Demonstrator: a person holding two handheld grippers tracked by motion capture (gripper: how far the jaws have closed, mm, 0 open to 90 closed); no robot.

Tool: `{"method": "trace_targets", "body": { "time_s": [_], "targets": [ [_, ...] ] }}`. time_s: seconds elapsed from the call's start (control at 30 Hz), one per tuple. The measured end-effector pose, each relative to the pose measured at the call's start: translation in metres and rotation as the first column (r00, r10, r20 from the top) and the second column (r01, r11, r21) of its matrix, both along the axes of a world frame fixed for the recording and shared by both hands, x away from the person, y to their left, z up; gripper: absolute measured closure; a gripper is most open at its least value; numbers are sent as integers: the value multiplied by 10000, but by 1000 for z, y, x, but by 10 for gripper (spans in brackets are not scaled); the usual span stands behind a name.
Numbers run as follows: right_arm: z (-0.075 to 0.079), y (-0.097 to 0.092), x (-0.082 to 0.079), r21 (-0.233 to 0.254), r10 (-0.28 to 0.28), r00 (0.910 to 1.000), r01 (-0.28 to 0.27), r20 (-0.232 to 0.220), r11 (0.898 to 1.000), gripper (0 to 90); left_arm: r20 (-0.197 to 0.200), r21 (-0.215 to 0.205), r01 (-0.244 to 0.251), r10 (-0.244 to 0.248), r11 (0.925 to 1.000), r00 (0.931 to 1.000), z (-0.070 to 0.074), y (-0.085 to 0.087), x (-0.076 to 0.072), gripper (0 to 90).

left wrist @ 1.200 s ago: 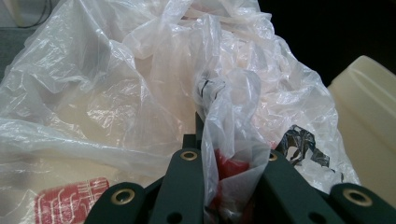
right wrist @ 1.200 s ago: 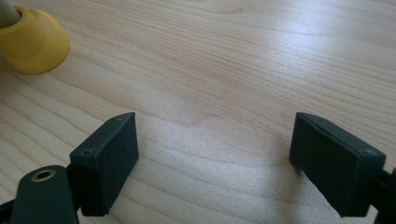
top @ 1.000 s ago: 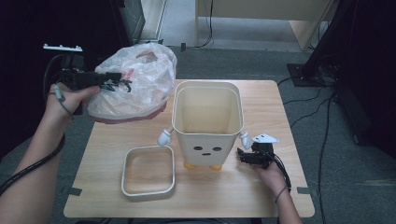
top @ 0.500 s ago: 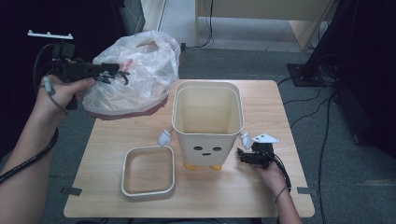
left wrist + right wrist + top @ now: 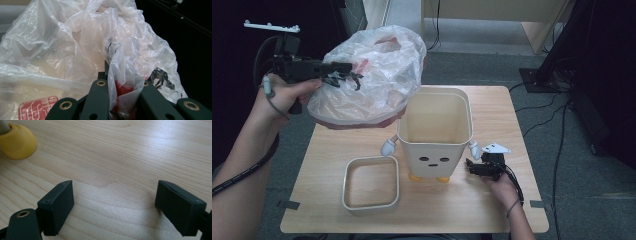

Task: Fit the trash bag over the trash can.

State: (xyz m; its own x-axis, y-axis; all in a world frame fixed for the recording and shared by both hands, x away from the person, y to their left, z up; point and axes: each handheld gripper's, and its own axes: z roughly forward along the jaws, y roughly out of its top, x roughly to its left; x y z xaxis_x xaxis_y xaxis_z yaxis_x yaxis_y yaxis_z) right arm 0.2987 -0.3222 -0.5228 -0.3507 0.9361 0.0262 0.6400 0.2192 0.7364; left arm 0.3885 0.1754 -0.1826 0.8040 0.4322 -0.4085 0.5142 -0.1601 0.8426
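A crumpled clear plastic bag (image 5: 372,75) hangs in the air above the table's left rear, held up by my left gripper (image 5: 343,75), which is shut on a bunched fold of it. In the left gripper view the bag (image 5: 75,50) spreads ahead, with a twisted strip of film pinched between the jaws. A cream bin with a cartoon face (image 5: 436,131) stands open-topped at mid table. My right gripper (image 5: 472,167) rests low beside the bin's right side, open, with only bare wood (image 5: 112,182) between its jaws. One yellow foot of the bin (image 5: 17,141) shows nearby.
A square cream frame-like lid (image 5: 371,184) lies flat on the wooden table (image 5: 492,220) in front of the bin's left. Cables and a dark stand base (image 5: 552,80) sit on the floor to the right. A wooden desk (image 5: 492,15) stands behind.
My left gripper has lifted the bag higher and carried it slightly toward the bin. The right gripper has stayed where it was.
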Motion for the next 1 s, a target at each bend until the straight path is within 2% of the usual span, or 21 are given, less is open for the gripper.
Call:
{"method": "trace_targets", "body": {
  "time_s": [0.03, 0.07, 0.1, 0.2, 0.33, 0.47, 0.73, 0.8, 1.0],
  "targets": [
    [0, 0, 0, 1, -1, 10000, 1, -3, 10000, 153, 0, 0, 0, 0, 10000, 10000, 0, 0, 0, 876],
    [0, 0, 0, 0, -1, 10000, 1, -1, 10000, 152, 64, 22, 224, -224, 9997, 9997, 3, -8, -3, 876],
    [0, 0, 0, 0, -1, 10000, 1, -1, 10000, 152, 64, 22, 224, -224, 9997, 9997, 3, -8, -3, 876],
    [0, 0, 0, 0, -1, 10000, 1, -1, 10000, 153, 115, -1, 593, -593, 9982, 9982, 6, -22, -7, 876],
    [0, 0, 0, 2, 0, 10000, 0, -2, 10000, 153, 188, 94, 795, -797, 9968, 9966, 4, -34, -11, 875],
    [0, 0, 0, 2, -3, 10000, 3, -2, 10000, 152, 66, 90, 1066, -1066, 9943, 9943, 0, -48, -13, 875],
    [0, 0, 0, -3, -1, 10000, 1, -3, 10000, 152, -107, -49, 1772, -1772, 9842, 9841, -4, -79, -16, 875],
    [0, 0, 0, -2, 1, 10000, -1, -5, 10000, 152, -64, 15, 1876, -1876, 9822, 9822, -6, -87, -17, 875],
    [0, 0, 0, -3, 8, 10000, -8, -2, 10000, 153, -279, -28, 2124, -2124, 9772, 9768, -15, -109, -18, 874]
  ]
}}
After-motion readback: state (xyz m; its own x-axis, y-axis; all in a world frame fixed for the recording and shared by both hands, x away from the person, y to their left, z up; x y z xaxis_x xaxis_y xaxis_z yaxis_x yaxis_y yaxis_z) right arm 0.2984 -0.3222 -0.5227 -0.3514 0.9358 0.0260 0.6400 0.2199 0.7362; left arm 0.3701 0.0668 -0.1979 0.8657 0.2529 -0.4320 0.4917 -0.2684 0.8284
